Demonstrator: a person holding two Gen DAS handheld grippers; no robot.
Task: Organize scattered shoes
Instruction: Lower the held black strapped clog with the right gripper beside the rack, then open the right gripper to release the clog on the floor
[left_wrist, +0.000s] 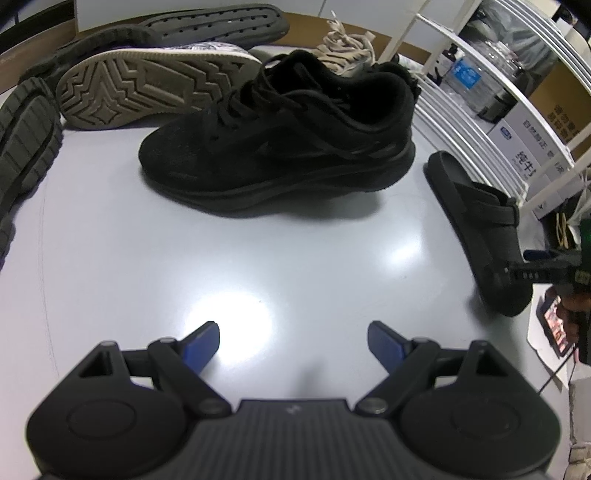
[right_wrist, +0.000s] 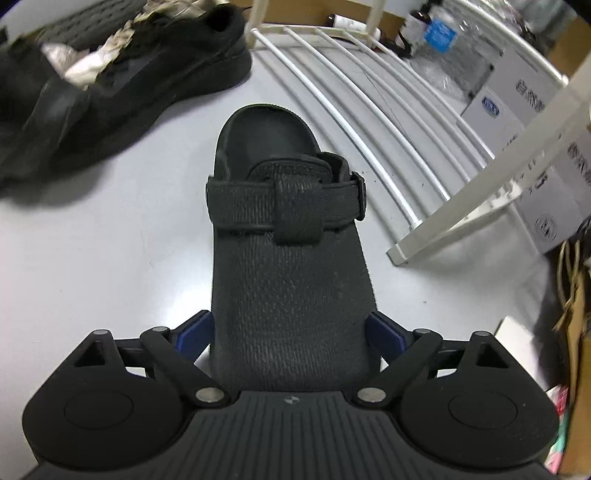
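Black clog (right_wrist: 291, 280) between right hand-held gripper (right_wrist: 291, 332) pads.

Overhead light throws a white glare patch low on the glossy grey worktop (left_wrist: 258, 258) in the left wrist view. Fisheye bending curves the edges. The right wrist view's upper left is motion-blurred; black shoes lose detail.

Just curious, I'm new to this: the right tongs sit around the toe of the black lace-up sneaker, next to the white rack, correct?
Not quite. The right wrist view shows the right tongs around the toe of the black strapped clog, not the black sneaker. The white rack is indeed beside it.
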